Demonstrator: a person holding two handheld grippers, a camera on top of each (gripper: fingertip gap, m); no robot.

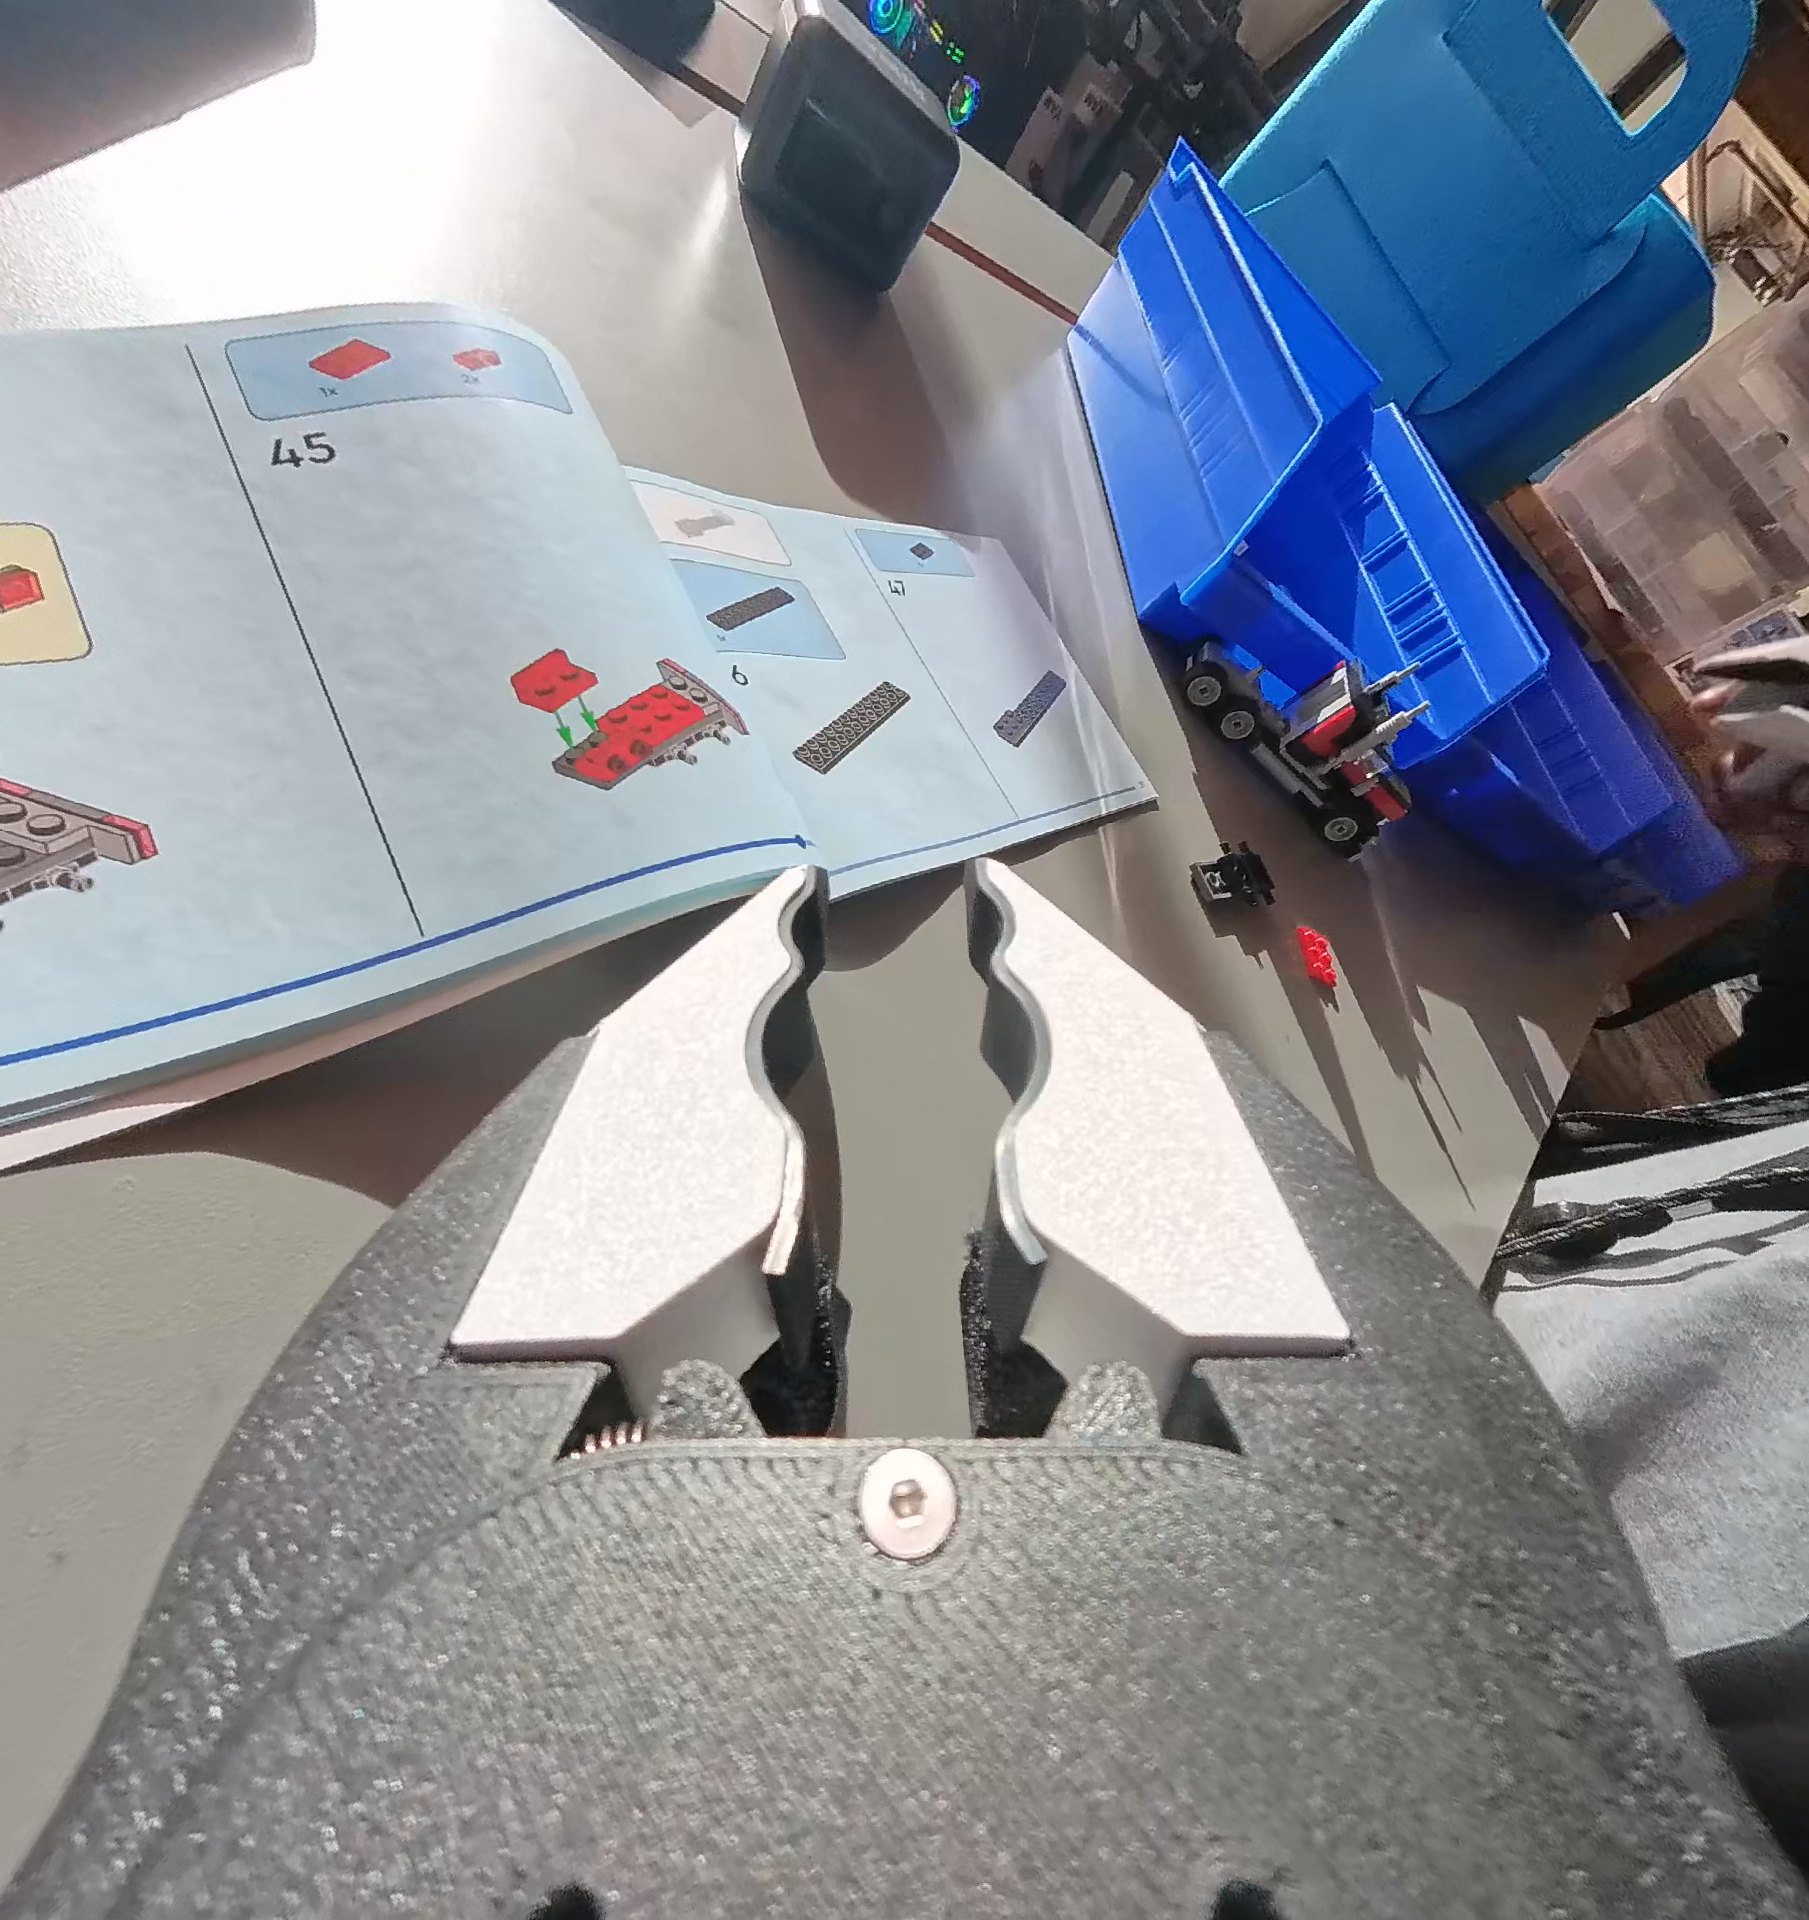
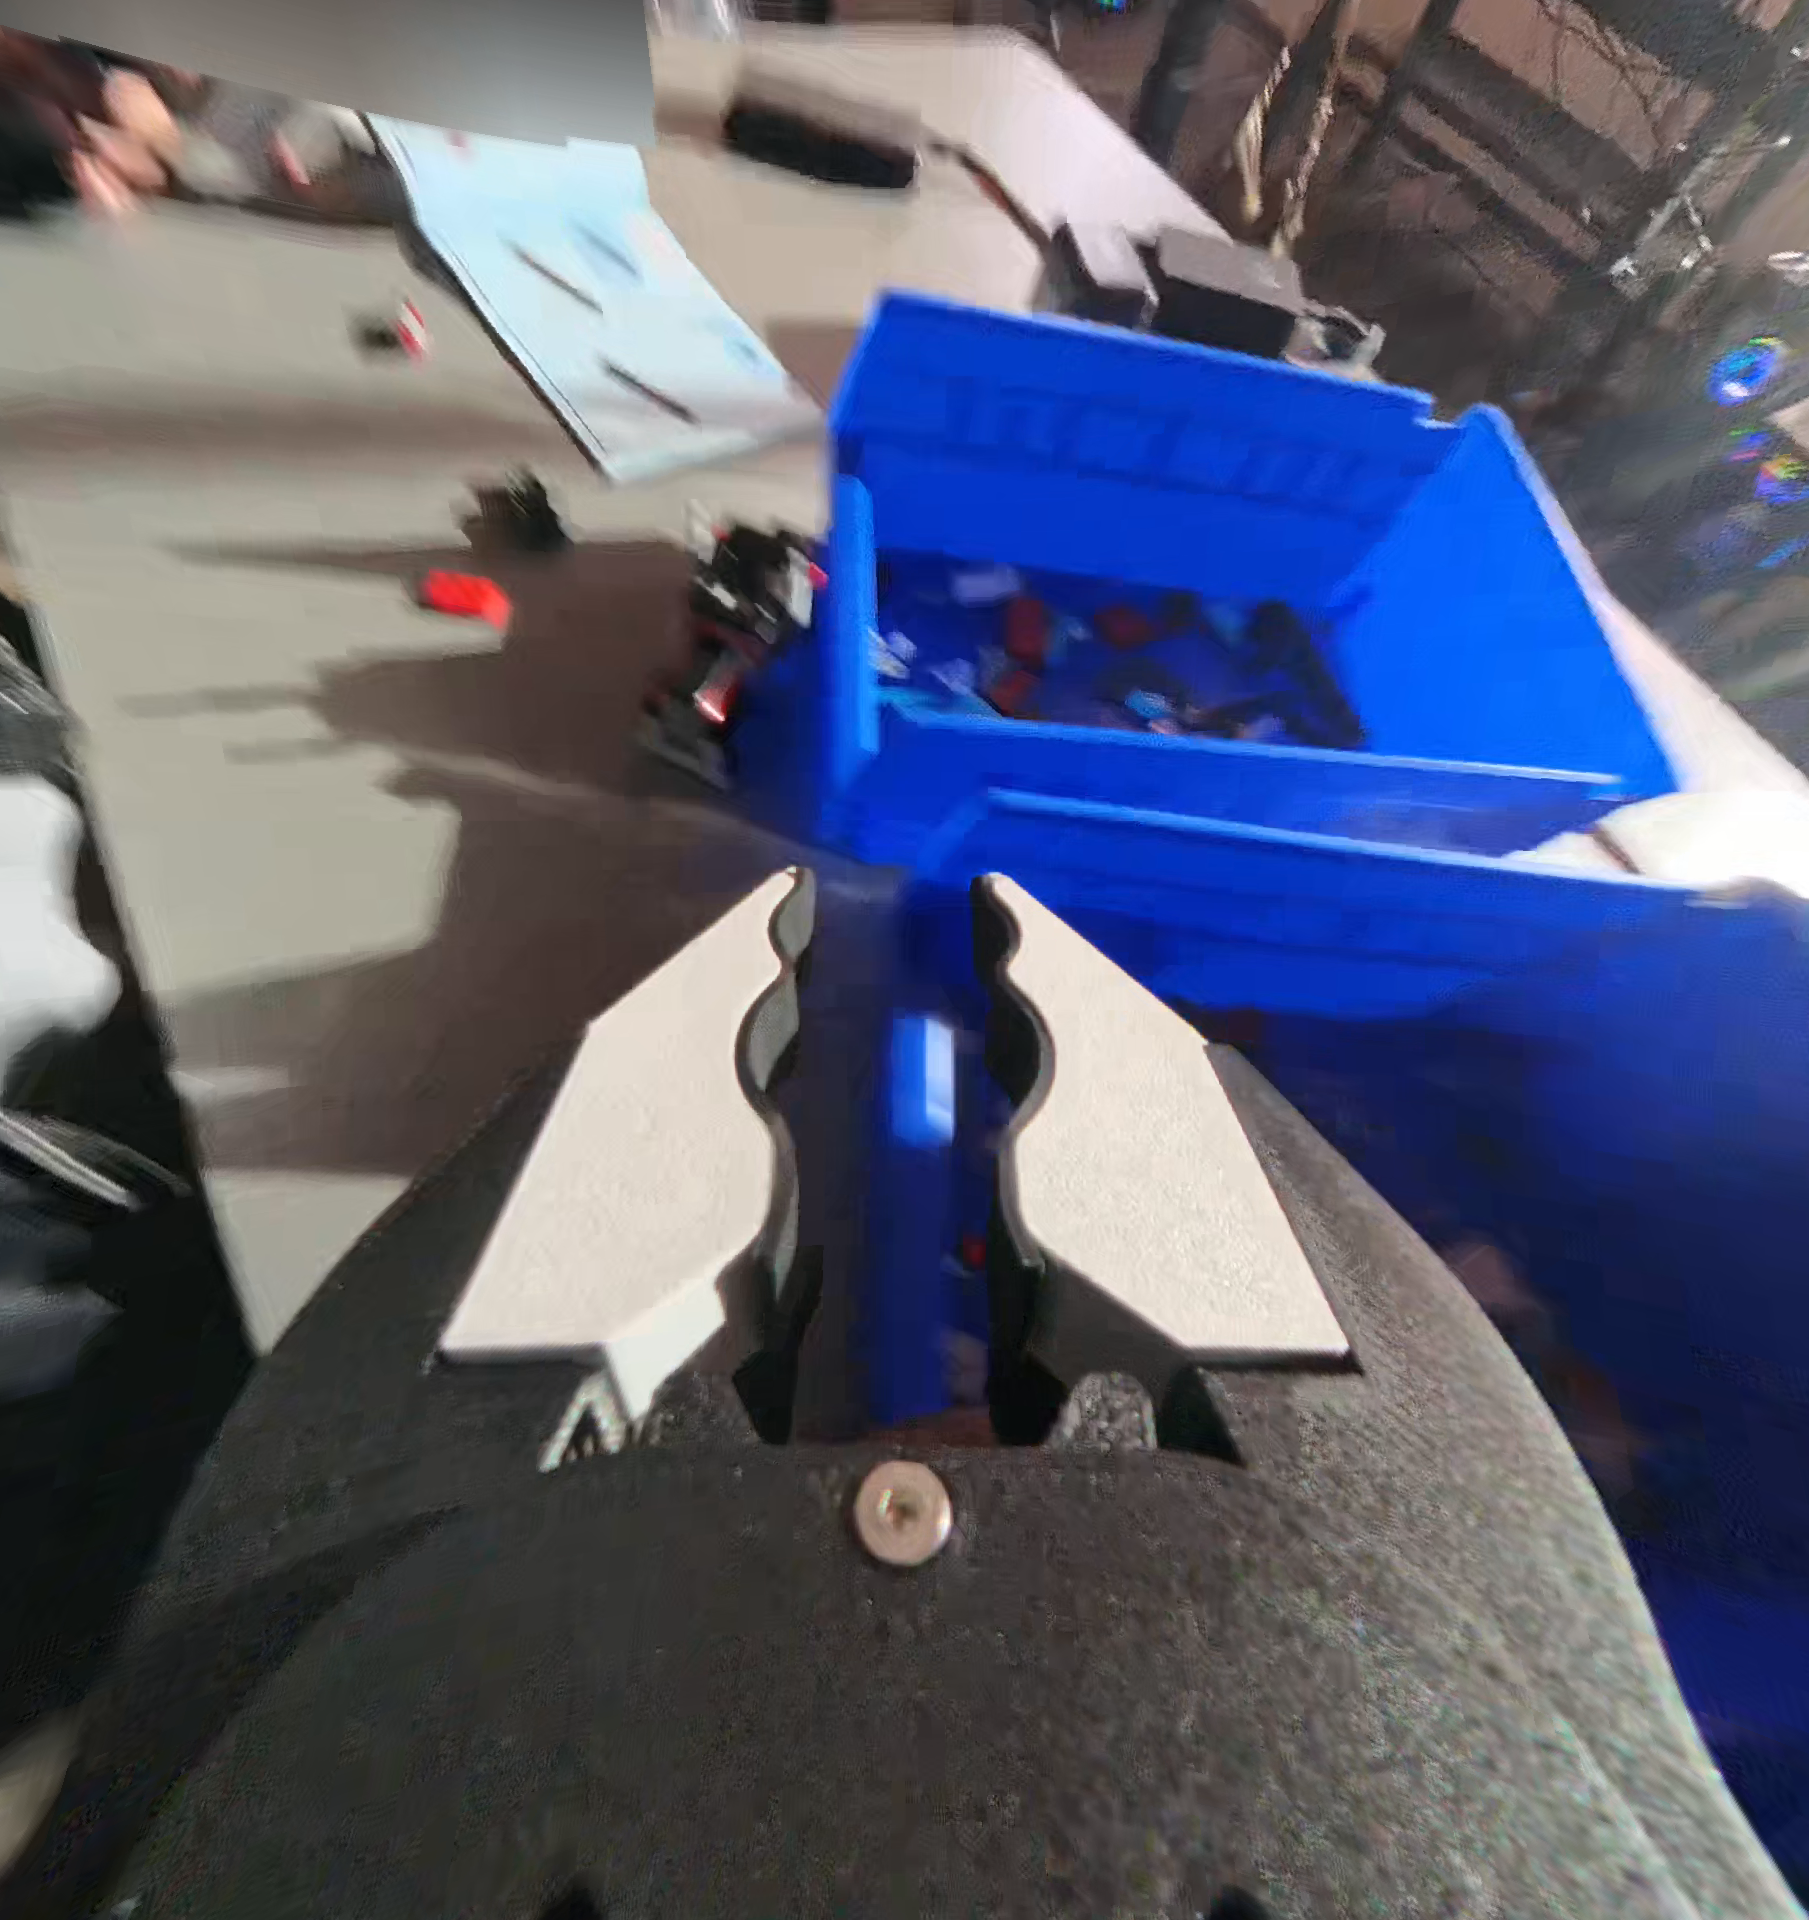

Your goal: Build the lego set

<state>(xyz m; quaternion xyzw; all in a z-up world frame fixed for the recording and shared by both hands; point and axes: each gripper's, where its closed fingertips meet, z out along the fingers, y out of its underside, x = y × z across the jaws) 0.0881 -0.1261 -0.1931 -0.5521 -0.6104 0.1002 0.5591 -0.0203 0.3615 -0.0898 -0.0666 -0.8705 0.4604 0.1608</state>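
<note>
Your left gripper (image 1: 895, 883) hangs empty with a narrow gap between its jaws, low over the table (image 1: 204, 1351) at the near edge of the open instruction booklet (image 1: 360, 675), likely parked so you can read the step. Beyond the booklet's right corner lie a small black piece (image 1: 1232, 875) and a red brick (image 1: 1315, 954), then the part-built truck (image 1: 1305, 743) against the blue bin (image 1: 1295, 499). Your right gripper (image 2: 892, 894), also empty and narrowly parted, tilts down at that bin's near wall, probably heading for the loose pieces (image 2: 1118, 665) inside.
</note>
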